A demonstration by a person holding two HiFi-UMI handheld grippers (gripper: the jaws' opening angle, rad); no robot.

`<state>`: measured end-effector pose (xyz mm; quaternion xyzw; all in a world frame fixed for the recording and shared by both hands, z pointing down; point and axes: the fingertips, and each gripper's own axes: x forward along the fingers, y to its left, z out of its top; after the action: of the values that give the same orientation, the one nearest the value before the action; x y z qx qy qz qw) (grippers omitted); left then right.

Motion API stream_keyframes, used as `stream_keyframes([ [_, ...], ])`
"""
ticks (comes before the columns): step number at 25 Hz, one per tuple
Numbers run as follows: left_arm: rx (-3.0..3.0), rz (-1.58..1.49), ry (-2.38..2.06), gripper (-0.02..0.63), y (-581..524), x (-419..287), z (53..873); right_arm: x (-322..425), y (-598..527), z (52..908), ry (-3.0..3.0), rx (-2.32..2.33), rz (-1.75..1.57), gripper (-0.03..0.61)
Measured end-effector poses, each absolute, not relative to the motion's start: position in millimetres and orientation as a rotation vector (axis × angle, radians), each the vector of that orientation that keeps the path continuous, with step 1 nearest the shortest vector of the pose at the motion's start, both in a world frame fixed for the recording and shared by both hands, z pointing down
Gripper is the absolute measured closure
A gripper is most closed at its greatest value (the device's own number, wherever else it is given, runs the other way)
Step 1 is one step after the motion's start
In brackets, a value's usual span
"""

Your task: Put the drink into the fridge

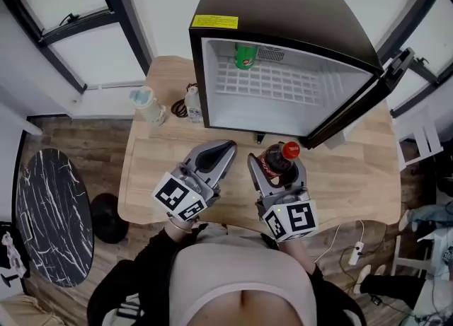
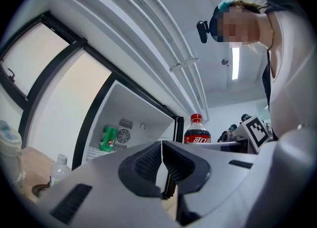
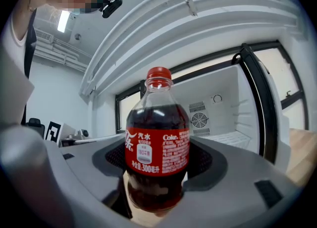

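My right gripper [image 1: 277, 170] clasped the cola bottle [image 1: 276, 159] near the open fridge [image 1: 283, 6]; my left gripper [image 1: 228, 149], jaws together, held nothing.

Wooden table [image 1: 354, 176]: fridge [image 1: 283, 13] (door open), pale bottle [image 1: 147, 105], clear bottle [image 1: 192, 102].

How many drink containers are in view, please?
4: the cola bottle in the right hand-held gripper, a green drink inside the fridge, a clear bottle and a blue-capped bottle on the table left of it. Others may be hidden.
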<state>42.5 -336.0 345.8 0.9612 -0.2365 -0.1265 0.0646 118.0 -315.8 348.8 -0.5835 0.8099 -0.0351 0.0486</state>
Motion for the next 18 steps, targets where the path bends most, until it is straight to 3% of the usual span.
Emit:
stream_keyframes([
  [18,2.848,-0.376,-0.865,0.603,-361.1,19.6,354.5,109.9,-399.9,322.6,2.533,-1.721,0.095,0.253],
])
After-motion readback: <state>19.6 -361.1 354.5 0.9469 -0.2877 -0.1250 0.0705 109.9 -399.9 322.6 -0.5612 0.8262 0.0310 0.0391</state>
